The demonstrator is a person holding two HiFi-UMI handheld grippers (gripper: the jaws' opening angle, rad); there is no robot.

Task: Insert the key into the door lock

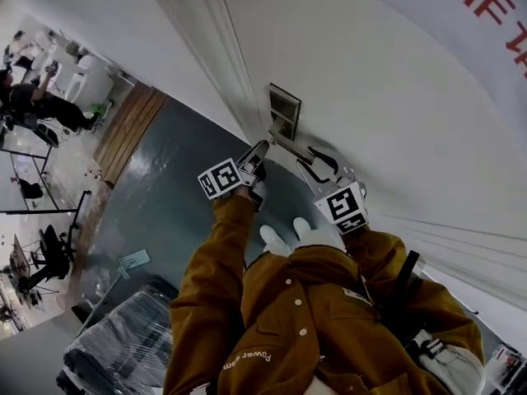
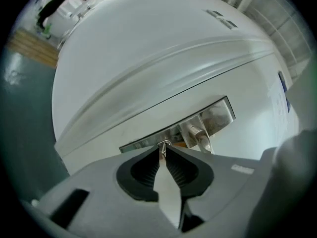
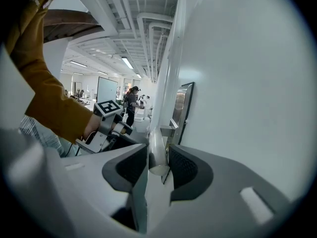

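The steel lock plate [image 1: 284,110] sits on a white door [image 1: 387,97], and its lever handle [image 1: 290,143] sticks out toward me. In the left gripper view my left gripper [image 2: 162,155] is shut on a small metal key [image 2: 163,145], whose tip is just in front of the lock plate [image 2: 220,113], left of the handle's stem [image 2: 197,135]. It is too small to tell whether the key touches the plate. My right gripper [image 3: 159,157] stands around the lever handle [image 3: 154,142], jaws slightly apart, a thin gap at the right pad. The left gripper [image 3: 126,129] shows beyond it.
The door frame [image 1: 222,48] runs along the left of the lock. A grey floor [image 1: 165,196] with a wooden strip [image 1: 128,130] lies below. A plastic-wrapped bundle [image 1: 123,344] sits bottom left. People work at desks [image 1: 37,97] far left. My white shoes [image 1: 284,237] stand close to the door.
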